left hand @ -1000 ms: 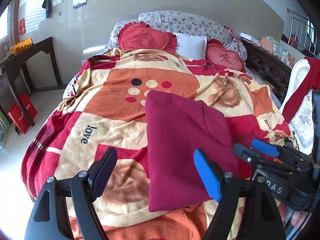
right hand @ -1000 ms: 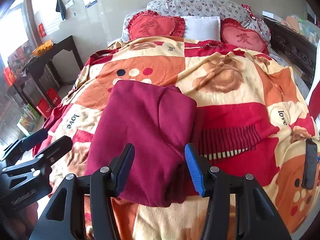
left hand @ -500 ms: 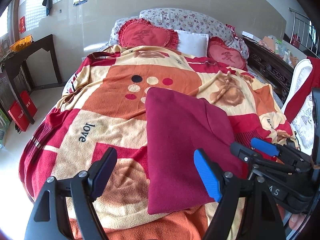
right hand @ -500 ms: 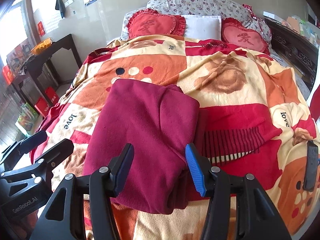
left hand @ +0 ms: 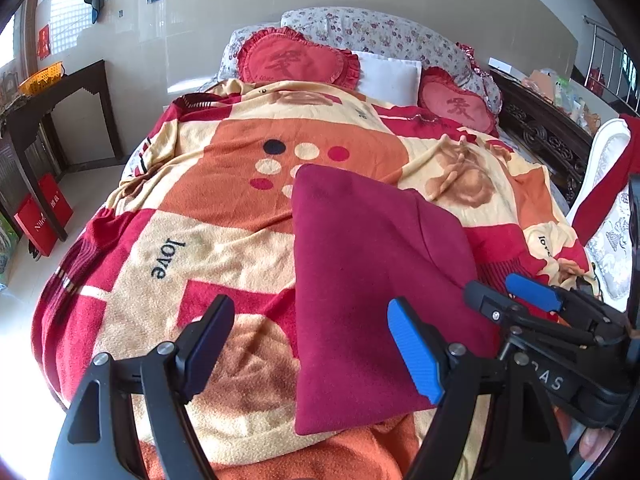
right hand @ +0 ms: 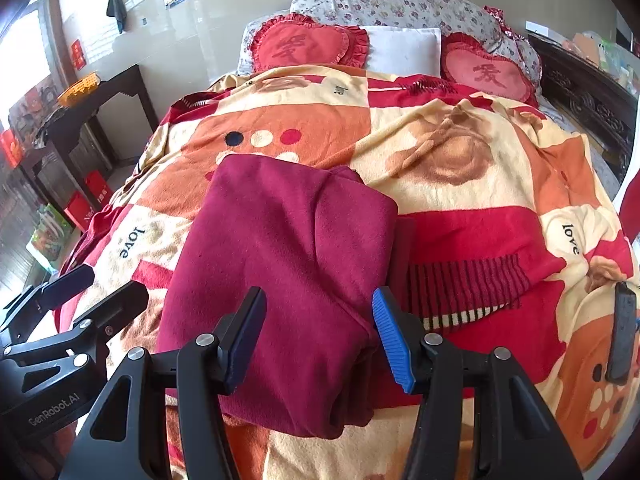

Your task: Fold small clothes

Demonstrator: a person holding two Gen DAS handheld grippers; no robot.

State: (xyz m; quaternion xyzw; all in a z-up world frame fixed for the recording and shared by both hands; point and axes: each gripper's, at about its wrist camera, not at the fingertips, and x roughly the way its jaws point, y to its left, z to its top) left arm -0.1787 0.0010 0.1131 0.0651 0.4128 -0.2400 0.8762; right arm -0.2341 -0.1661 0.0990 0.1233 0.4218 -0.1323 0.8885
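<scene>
**Two tools held open over a folded maroon garment on the bed**

Two tools are seen above the near end of a bed (left hand: 560, 168). The left tool (left hand: 310, 344) is held with its jaws spread wide; nothing is gripped, and only the blanket and the garment's left edge are seen through the gap. The right tool (right hand: 318, 338) is held at a narrower gap, about half open, with the garment's near right portion seen between the pads; no pad is seen pressing on cloth, so nothing is held.

The maroon garment (right hand: 280, 272) is laid folded on the patterned blanket (right hand: 460, 168), toward the near edge of the bed, roughly rectangular, with a folded layer along its right side. In the left wrist view the garment (left hand: 368, 280) is seen right of centre, and the right tool (left hand: 516, 300) is seen at its right edge. In the right wrist view the left tool (right hand: 92, 284) is seen at the lower left, beside the garment.

Two red heart cushions (left hand: 296, 60) and a white pillow (left hand: 388, 76) are seen at the head of the bed. A dark flat object (right hand: 622, 336), possibly a phone, is seen lying on the blanket at the far right. A dark side table (left hand: 56, 92) is seen by the wall on the left.
</scene>
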